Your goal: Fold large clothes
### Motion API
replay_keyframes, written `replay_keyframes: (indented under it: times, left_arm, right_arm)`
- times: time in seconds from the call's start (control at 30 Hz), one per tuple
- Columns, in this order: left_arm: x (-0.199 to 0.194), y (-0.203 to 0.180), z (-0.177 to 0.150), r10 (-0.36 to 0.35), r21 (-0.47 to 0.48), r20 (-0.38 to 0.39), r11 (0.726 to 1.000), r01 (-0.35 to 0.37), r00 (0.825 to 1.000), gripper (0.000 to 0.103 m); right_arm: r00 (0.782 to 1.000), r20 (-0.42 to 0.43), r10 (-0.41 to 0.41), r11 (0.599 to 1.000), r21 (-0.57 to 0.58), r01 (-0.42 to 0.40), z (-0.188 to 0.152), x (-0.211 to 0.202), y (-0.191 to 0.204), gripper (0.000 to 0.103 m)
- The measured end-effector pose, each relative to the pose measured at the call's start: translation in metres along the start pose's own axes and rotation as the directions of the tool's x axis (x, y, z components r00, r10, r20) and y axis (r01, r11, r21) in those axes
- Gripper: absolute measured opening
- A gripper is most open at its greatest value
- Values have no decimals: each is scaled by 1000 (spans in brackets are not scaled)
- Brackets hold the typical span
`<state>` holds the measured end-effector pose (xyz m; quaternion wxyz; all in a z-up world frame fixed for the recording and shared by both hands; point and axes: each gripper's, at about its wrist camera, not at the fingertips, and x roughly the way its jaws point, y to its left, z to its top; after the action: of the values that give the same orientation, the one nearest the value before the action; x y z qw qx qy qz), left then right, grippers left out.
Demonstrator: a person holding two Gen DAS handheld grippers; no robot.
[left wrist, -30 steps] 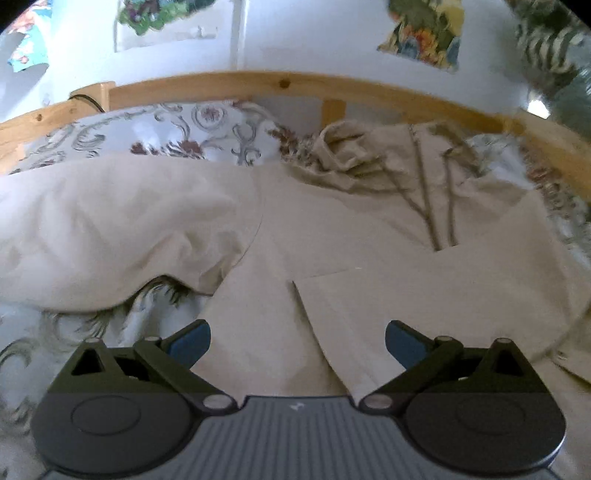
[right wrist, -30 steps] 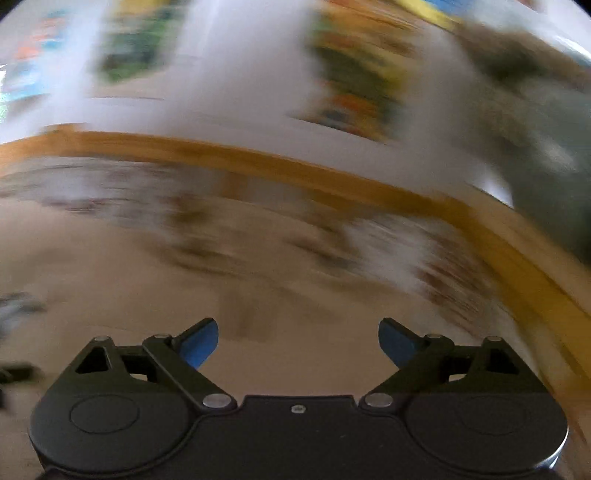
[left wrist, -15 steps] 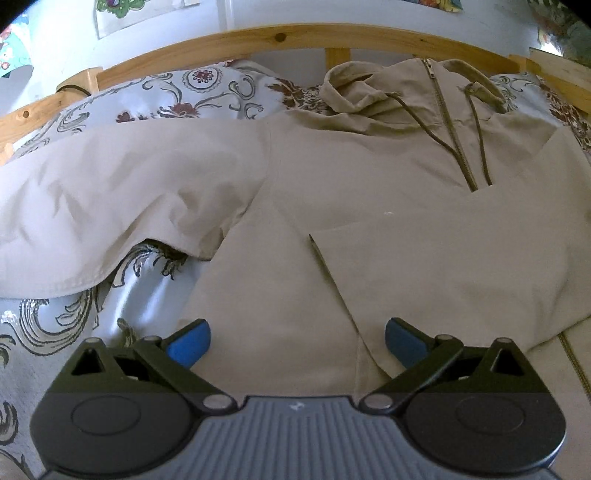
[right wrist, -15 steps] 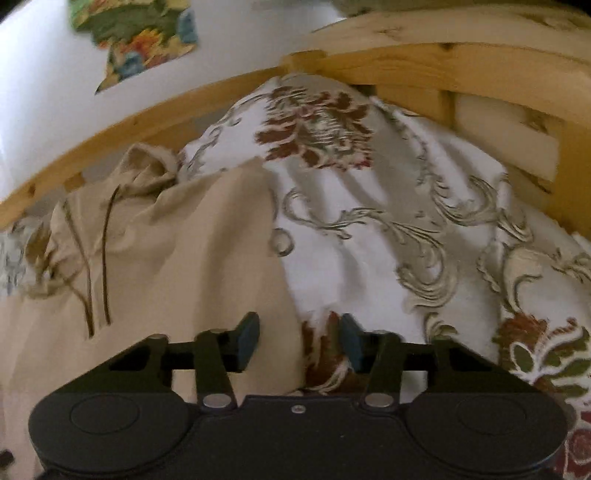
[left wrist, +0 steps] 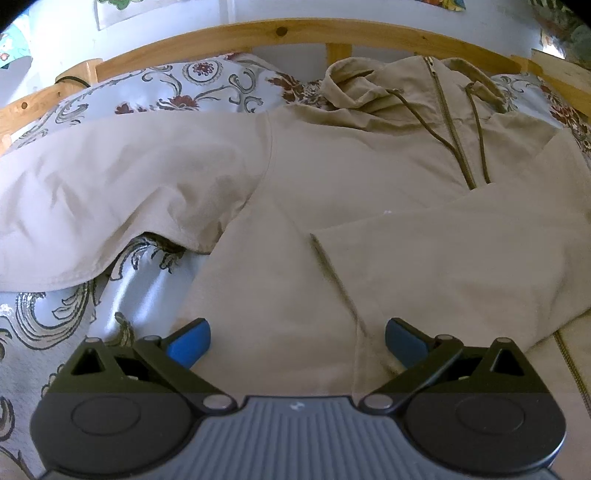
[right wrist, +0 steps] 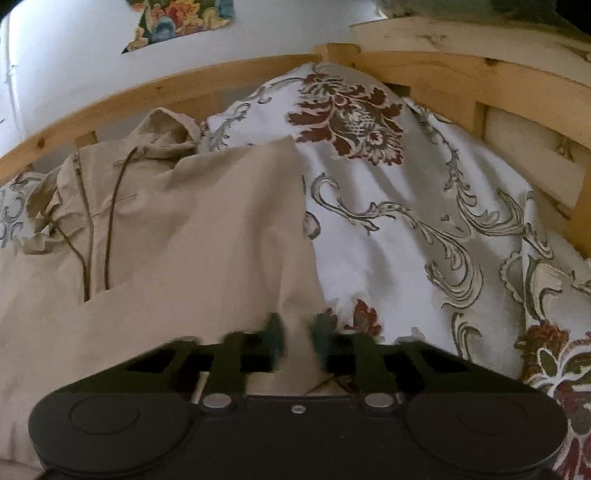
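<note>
A beige cotton hooded jacket with a brass zip and brown drawcords (left wrist: 351,177) is seen spread front-up on a bed covered by a pale floral-patterned bedspread (left wrist: 48,321), inside a light pine bed frame (left wrist: 280,31). In the left wrist view, the jacket fills the centre and right of the frame, its hood at the upper right against the frame rail; one sleeve is stretched toward the left edge, and the other sleeve is folded across the chest in the right half. The left gripper (left wrist: 297,339) is held with its blue-tipped fingers (left wrist: 190,341) spread wide, the lower body of the jacket lying between and just ahead of them; whether the cloth is touched cannot be told. In the right wrist view, the jacket occupies the left half of the frame, its side edge running down the middle to the right gripper (right wrist: 297,341). The right gripper's fingers are blurred but drawn close together at that edge, with beige cloth seen in the narrow gap; a firm pinch cannot be confirmed.
</note>
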<state>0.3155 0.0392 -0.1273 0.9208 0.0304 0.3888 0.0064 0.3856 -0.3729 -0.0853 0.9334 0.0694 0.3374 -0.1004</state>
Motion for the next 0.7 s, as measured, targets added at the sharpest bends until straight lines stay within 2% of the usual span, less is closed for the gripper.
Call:
replay_keyframes:
  times: [0.1, 0.17, 0.23, 0.33, 0.4, 0.47, 0.57, 0.63, 0.7]
  left_arm:
    - [1, -3, -1, 8, 16, -1, 1000, -8, 1000, 102]
    - [1, -3, -1, 9, 18, 1, 1000, -9, 1000, 102]
    - [0, -2, 0, 8, 13, 0, 1000, -8, 1000, 102]
    - [-12, 3, 5, 16, -20, 6, 1000, -16, 1000, 102]
    - [-31, 11, 10, 14, -52, 37, 999, -12, 999, 102]
    - [-59, 24, 15, 33, -81, 76, 996, -27, 997, 102]
    - [-103, 54, 26, 120, -137, 134, 985, -101, 984, 102]
    - [-128, 82, 32, 171, -207, 130, 968, -142, 977, 102]
    - [-148, 116, 31, 199, -296, 127, 943, -154, 972, 102]
  right_arm:
    - [995, 47, -88, 994, -59, 91, 5, -9, 13, 2]
    - [994, 35, -107, 989, -101, 111, 1, -3, 16, 3]
    - [993, 50, -107, 990, -90, 112, -5, 1, 14, 6]
    - [984, 86, -154, 972, -167, 167, -7, -4, 24, 27]
    - [982, 125, -141, 967, -193, 164, -5, -13, 31, 48]
    - [981, 154, -120, 965, -213, 151, -3, -24, 40, 61]
    - [984, 169, -62, 970, -223, 99, -2, -42, 57, 74]
    - [984, 177, -9, 974, -220, 49, 0, -58, 69, 85]
    - [980, 192, 48, 975, -221, -4, -2, -75, 84, 96]
